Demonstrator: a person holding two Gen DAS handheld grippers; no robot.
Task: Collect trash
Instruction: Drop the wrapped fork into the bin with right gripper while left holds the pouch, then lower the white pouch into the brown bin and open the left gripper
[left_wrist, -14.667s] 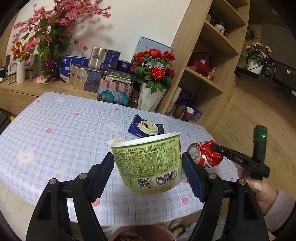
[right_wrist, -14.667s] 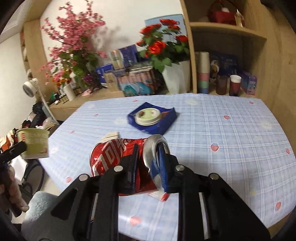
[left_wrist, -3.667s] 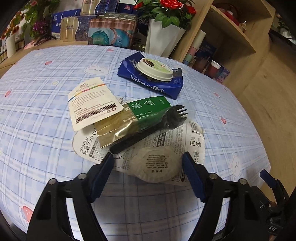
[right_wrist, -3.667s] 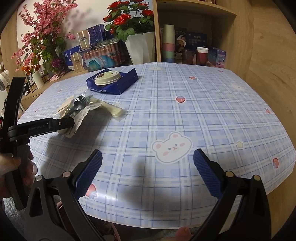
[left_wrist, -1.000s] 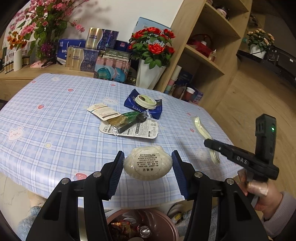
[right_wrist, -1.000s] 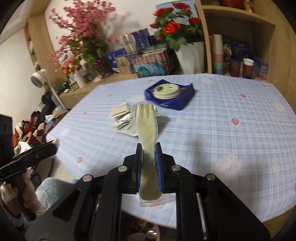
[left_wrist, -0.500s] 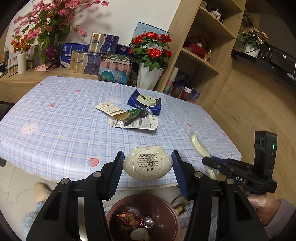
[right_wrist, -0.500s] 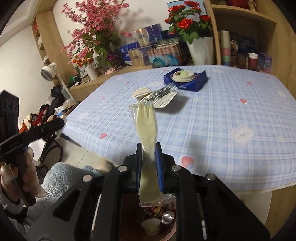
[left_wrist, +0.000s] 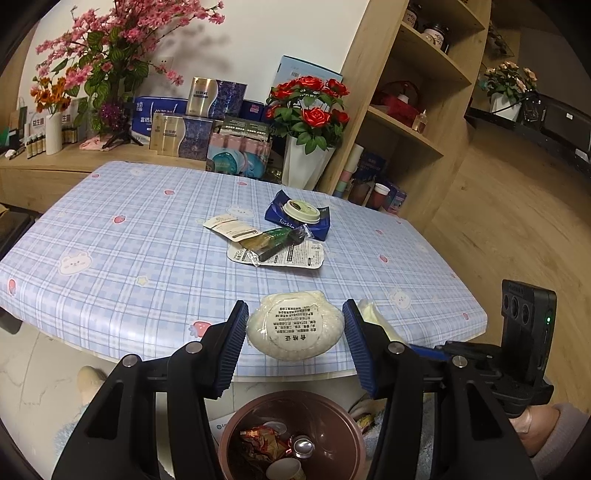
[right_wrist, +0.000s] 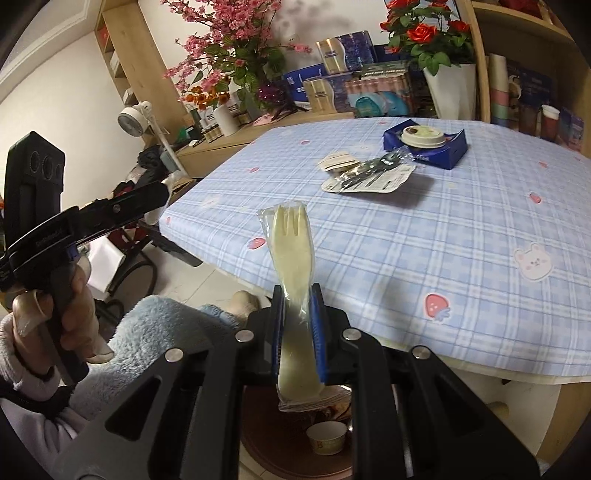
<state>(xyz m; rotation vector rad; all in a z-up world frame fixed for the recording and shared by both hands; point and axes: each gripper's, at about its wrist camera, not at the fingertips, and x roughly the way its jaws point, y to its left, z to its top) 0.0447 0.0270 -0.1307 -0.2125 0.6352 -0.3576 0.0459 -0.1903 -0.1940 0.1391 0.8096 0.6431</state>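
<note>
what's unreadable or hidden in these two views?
- Trash bin, left wrist view: cut off by the bottom edge and the left claw.
- White pouch label: print too small.
- Bin, right wrist view: mostly behind the right claw gripping the wrapped fork.

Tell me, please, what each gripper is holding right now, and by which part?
The left gripper clamps a round white packet across its sides. The right gripper pinches a plastic-wrapped cream fork by its handle, tines pointing up.

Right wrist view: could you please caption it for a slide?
Right hand-held gripper clamps a wrapped fork above the trash bin.
</note>
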